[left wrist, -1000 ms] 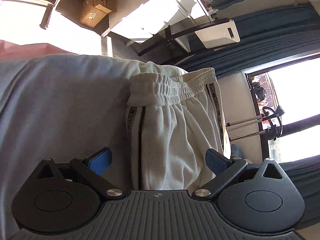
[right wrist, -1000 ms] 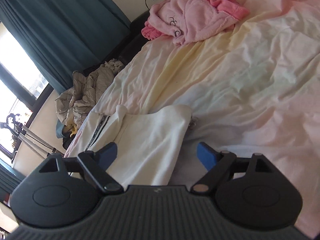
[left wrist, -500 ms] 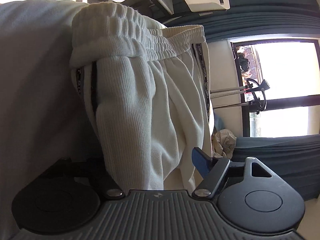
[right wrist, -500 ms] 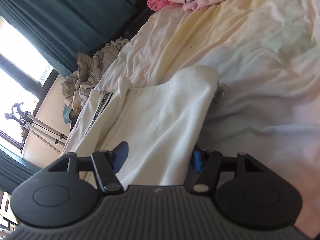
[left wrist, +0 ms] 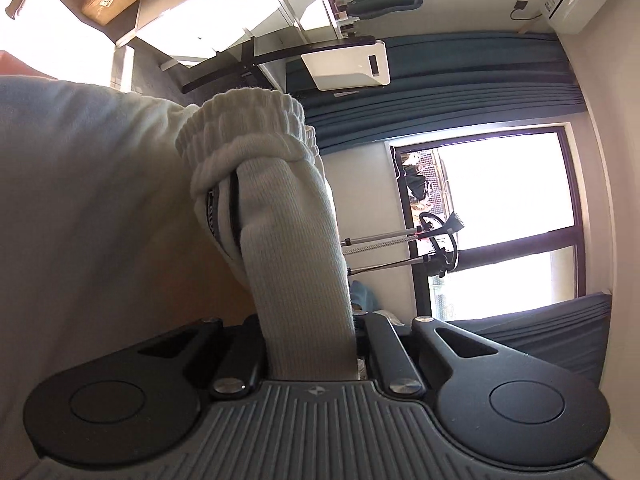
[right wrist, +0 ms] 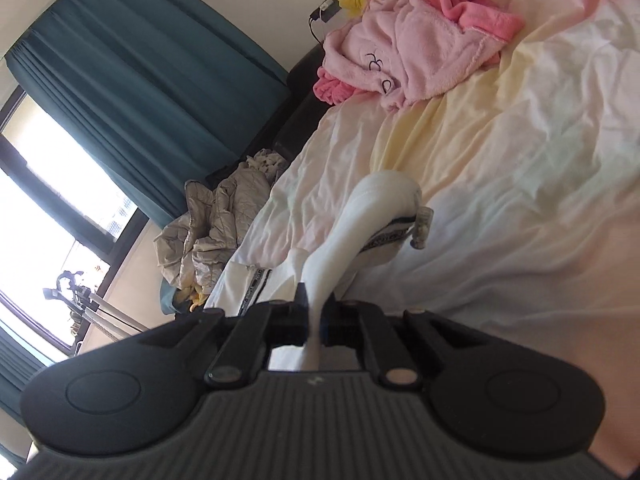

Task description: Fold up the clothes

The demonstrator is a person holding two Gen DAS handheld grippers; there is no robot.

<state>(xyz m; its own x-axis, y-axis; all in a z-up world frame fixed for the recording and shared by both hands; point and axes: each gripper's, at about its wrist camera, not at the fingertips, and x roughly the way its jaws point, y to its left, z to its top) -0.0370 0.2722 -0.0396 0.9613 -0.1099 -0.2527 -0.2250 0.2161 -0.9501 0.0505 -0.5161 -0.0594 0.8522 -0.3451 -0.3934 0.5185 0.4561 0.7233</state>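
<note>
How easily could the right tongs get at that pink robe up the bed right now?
Probably not yet: the right tongs are shut on the white sweatpants; the pink robe lies unobstructed further up the bed.

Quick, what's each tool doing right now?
Left tool: shut on the white sweatpants.
Right tool: shut on the white sweatpants.

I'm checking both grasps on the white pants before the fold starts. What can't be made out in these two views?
- Left wrist view: the left tongs pads, buried under bunched white pants.
- Left wrist view: the lettering on the pants' side stripe, too small.
- Right wrist view: the rest of the white pants, cut off behind the right tongs.
- Neither view shows the other tongs.
</note>
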